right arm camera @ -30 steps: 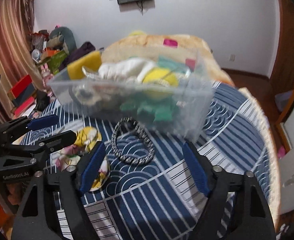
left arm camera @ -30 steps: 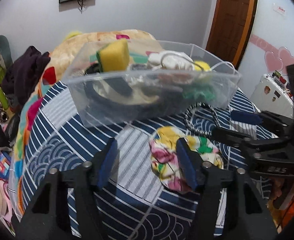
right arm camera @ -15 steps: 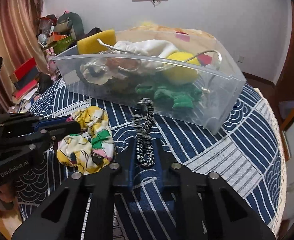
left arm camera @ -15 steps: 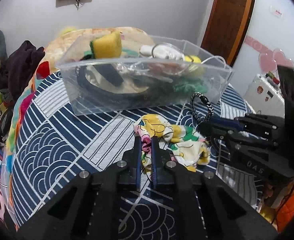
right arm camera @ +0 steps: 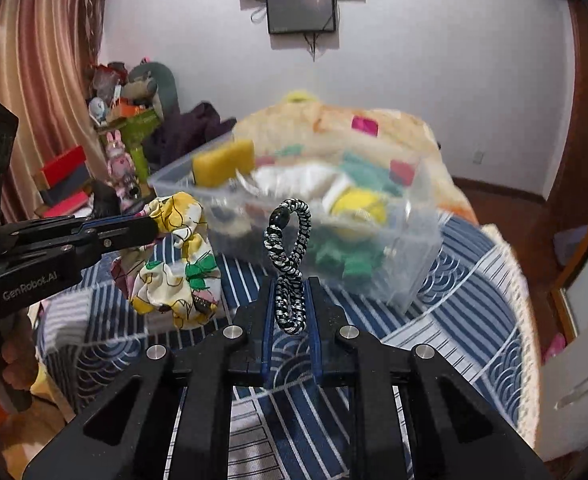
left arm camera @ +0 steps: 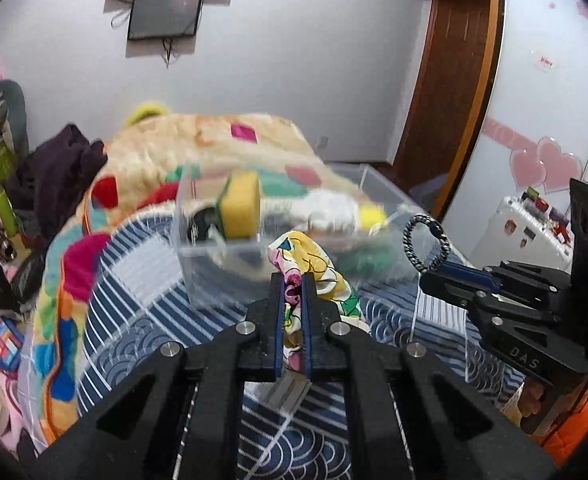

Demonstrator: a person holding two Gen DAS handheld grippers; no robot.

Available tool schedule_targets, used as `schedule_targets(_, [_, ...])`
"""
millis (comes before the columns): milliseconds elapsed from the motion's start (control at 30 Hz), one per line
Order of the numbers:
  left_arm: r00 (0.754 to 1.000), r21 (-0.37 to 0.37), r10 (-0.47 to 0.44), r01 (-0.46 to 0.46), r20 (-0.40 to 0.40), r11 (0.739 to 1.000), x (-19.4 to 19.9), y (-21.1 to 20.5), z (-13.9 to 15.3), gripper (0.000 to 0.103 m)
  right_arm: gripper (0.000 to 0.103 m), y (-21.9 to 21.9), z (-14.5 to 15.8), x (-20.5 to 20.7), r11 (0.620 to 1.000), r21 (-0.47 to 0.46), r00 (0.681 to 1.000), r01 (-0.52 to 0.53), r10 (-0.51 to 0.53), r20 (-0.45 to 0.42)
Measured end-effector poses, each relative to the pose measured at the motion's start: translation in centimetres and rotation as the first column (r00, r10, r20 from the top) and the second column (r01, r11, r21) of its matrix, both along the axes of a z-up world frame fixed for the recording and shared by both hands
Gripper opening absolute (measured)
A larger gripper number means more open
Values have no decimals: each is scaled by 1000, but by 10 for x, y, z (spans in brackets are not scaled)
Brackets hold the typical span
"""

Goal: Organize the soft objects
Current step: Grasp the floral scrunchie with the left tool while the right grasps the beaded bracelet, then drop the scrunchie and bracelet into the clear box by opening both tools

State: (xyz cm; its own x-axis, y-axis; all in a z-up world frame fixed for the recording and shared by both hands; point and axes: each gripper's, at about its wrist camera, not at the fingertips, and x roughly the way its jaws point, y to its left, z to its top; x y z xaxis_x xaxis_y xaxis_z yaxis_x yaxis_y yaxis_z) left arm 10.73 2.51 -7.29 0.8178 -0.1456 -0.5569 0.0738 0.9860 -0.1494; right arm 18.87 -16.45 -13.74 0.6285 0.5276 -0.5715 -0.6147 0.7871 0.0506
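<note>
Left tongs [left arm camera: 292, 280] clamped on yellow floral fabric scrunchie [left arm camera: 307, 258], lifted above blue patterned bed cover [left arm camera: 134, 280]. Right tongs [right arm camera: 290, 288] pinched on black-and-white braided cord loop [right arm camera: 288, 240], also airborne. Clear plastic bin [right arm camera: 413, 240] beyond already part-filled; both items not yet dropped in. Bin contents motion-blurred, hard to identify.

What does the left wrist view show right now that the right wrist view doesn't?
Only the left wrist view shows the pink heart stickers and the white suitcase. Only the right wrist view shows the striped curtain and the pink bunny toy. Both show the clear bin, the left hand-held gripper shut on the floral scrunchie, and the right hand-held gripper shut on the braided hair tie.
</note>
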Motion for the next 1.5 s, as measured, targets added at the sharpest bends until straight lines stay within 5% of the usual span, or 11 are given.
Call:
schedule_targets(433, [984, 56, 61, -71, 165, 996, 38, -8, 46, 6, 13, 6, 41, 13, 997, 60, 989, 52, -60, 134])
schedule_targets(767, [992, 52, 116, -119, 51, 992, 92, -1, 7, 6, 14, 26, 32, 53, 994, 98, 998, 40, -44, 43])
schedule_targets(1100, [995, 73, 98, -96, -27, 993, 99, -4, -15, 7, 18, 34, 8, 63, 997, 58, 998, 54, -51, -42])
schedule_targets(1200, [994, 50, 96, -93, -53, 994, 97, -2, -20, 8, 36, 32, 8, 62, 996, 56, 996, 77, -74, -53])
schedule_targets(1267, [994, 44, 94, -91, -56, 995, 95, -1, -20, 13, 46, 28, 10, 59, 994, 60, 996, 90, -87, -36])
schedule_targets(1367, [995, 28, 84, -83, -56, 996, 90, 0, -17, 16, 47, 22, 15, 56, 993, 68, 995, 93, -92, -24])
schedule_targets(1500, [996, 4, 81, -81, -42, 997, 80, 5, -8, 43, 47, 14, 22, 53, 992, 82, 995, 98, -98, -11])
